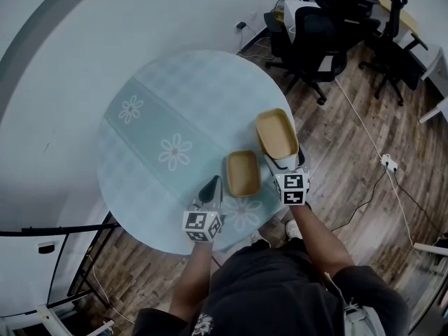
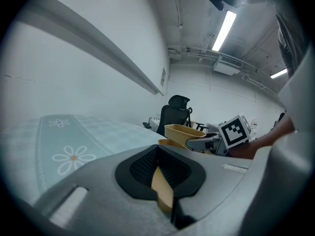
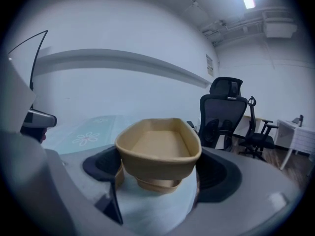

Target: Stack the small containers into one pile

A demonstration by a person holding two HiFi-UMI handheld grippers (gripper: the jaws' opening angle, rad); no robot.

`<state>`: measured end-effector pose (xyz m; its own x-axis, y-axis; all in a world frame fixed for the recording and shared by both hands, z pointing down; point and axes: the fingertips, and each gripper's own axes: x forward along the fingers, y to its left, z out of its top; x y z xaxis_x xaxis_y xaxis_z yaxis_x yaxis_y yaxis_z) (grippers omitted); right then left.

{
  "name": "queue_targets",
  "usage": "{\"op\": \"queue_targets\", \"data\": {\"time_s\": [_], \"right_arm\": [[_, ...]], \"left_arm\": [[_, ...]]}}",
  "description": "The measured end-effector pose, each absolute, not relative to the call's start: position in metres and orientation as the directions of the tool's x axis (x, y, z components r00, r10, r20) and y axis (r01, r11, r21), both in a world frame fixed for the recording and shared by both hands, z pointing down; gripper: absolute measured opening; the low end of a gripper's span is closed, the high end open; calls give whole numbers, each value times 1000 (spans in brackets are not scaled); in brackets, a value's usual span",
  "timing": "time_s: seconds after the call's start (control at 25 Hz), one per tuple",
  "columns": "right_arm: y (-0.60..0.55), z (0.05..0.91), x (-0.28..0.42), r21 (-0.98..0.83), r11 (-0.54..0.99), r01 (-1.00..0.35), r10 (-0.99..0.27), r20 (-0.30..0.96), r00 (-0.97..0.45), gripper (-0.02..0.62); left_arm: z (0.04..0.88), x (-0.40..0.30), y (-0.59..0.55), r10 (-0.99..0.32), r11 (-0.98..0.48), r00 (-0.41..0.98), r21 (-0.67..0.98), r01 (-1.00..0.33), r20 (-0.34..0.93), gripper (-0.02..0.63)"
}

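Observation:
Two tan oval containers are in play. One [image 1: 243,173] rests on the round table's teal flowered cloth [image 1: 161,117] near the front edge. The other [image 1: 277,133] hangs tilted just right of it, above the table's rim, with my right gripper [image 1: 283,156] shut on its near end. In the right gripper view this container [image 3: 158,146] fills the space between the two pads. My left gripper [image 1: 210,186] is shut and holds nothing, its tips just left of the resting container. The left gripper view shows both containers [image 2: 184,131] ahead on the right.
Black office chairs [image 1: 315,30] stand on the wooden floor beyond the table's right side. A cable and power strip [image 1: 387,163] lie on the floor at the right. A black metal frame [image 1: 63,229] stands at the lower left. The person's legs are below the table edge.

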<state>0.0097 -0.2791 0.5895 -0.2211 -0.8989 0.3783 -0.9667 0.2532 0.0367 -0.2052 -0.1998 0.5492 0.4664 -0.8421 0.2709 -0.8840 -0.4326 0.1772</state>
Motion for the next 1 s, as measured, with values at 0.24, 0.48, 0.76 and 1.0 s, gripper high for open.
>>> {"op": "queue_targets", "data": {"time_s": [0.24,0.48,0.76,1.0], "right_arm": [[-291,611,6,44,191,-981,-902,402,-157,479],[-300,627,4,55,157,-986,-899,422,-120,479],[-303,640,0,31,139,-990,-891,440,-112,479],[-303,649,-1,22,135,-991,-887,448,-111,479]], "left_arm": [[560,-217,-212,-832,-449,483,182,-875,272,5],[564,-223,-218,-834,-443,484,199,-874,267,5],[568,-229,-215,-821,-463,502,197,-864,272,5],[568,-227,-210,-811,-483,518,187,-855,272,5]]}}
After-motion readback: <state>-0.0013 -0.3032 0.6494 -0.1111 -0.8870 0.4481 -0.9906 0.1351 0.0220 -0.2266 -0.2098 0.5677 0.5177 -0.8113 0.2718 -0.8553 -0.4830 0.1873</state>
